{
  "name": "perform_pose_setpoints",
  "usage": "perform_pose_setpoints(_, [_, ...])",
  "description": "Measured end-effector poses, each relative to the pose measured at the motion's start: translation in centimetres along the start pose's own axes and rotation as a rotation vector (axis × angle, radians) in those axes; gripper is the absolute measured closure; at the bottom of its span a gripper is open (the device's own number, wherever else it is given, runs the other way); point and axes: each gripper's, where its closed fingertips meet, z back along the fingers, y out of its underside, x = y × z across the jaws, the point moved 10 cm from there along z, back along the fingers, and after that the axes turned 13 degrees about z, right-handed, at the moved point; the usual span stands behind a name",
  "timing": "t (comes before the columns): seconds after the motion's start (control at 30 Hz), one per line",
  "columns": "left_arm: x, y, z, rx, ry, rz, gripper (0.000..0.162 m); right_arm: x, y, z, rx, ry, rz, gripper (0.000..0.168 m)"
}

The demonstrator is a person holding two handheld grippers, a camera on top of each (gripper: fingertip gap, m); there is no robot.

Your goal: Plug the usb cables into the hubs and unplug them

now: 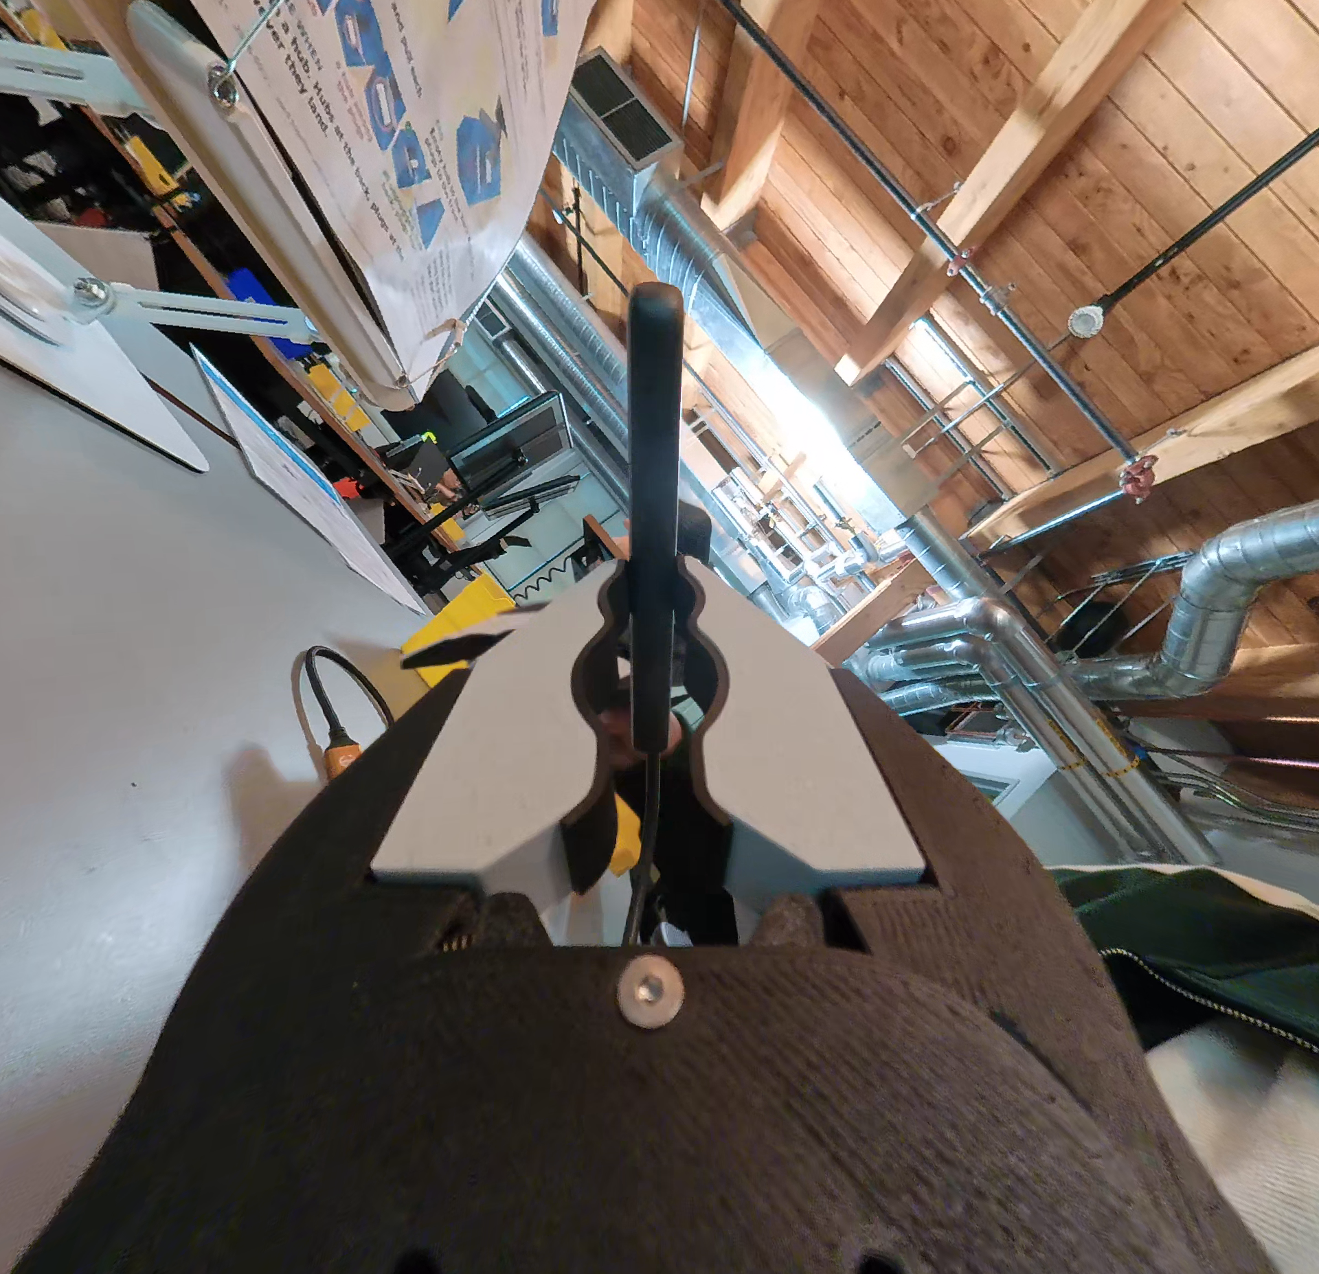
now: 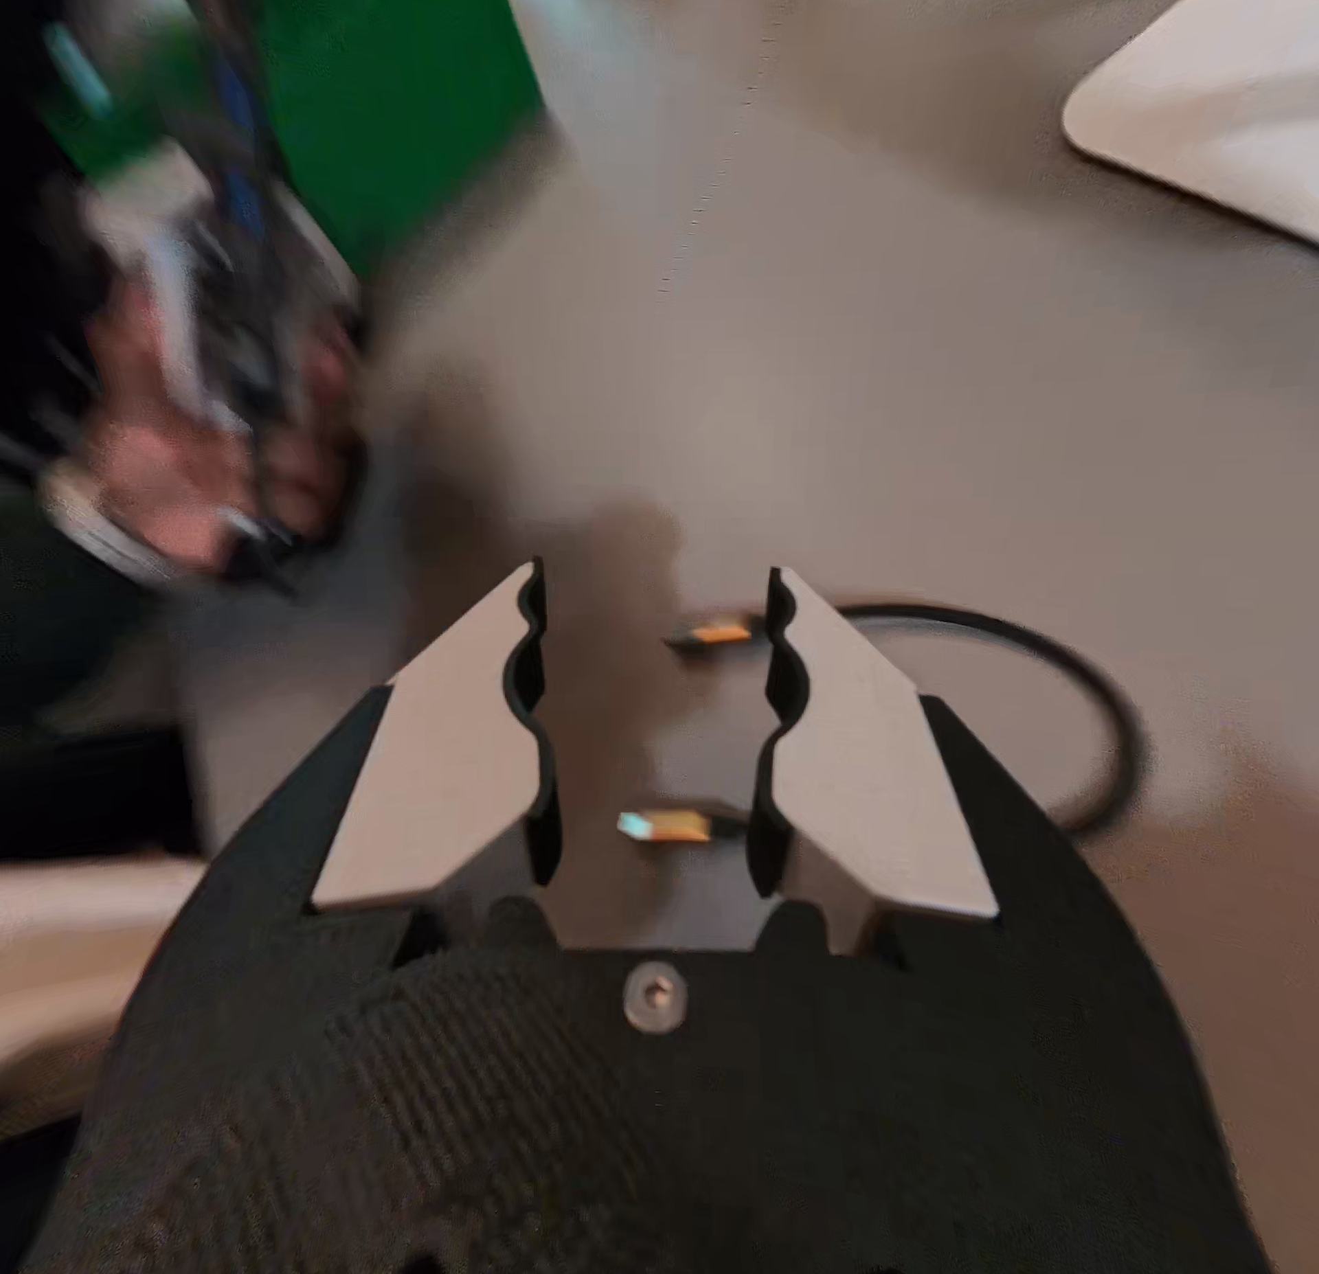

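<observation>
printed poster (image 1: 400, 134), sheet on table (image 1: 300, 476), both lettered

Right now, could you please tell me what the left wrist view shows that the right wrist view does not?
Only the left wrist view shows the left claw shut on a slim black hub, raised toward the wooden ceiling and metal ducts.

Only the right wrist view shows the right claw open above two orange cable plugs and a green box.

Both show the grey table and a black cable with an orange plug.
</observation>
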Motion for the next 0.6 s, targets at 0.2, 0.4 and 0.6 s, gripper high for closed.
perform_pose_setpoints(0.2, [0.1,-0.1,0.1,-0.007,0.017,0.022,0.153,-3.1,-1.2,-2.2,0.445,-0.066,0.606,0.119])
perform_pose_setpoints(0.4, [0.3,-0.3,0.2,-0.004,0.033,0.046,0.153,-4.0,-2.1,-5.0,0.574,-0.327,0.617,0.127])
perform_pose_setpoints(0.6, [0.3,-0.8,0.5,0.029,0.100,0.144,0.153,-1.1,-0.6,-4.2,0.623,-0.322,0.698,0.138])
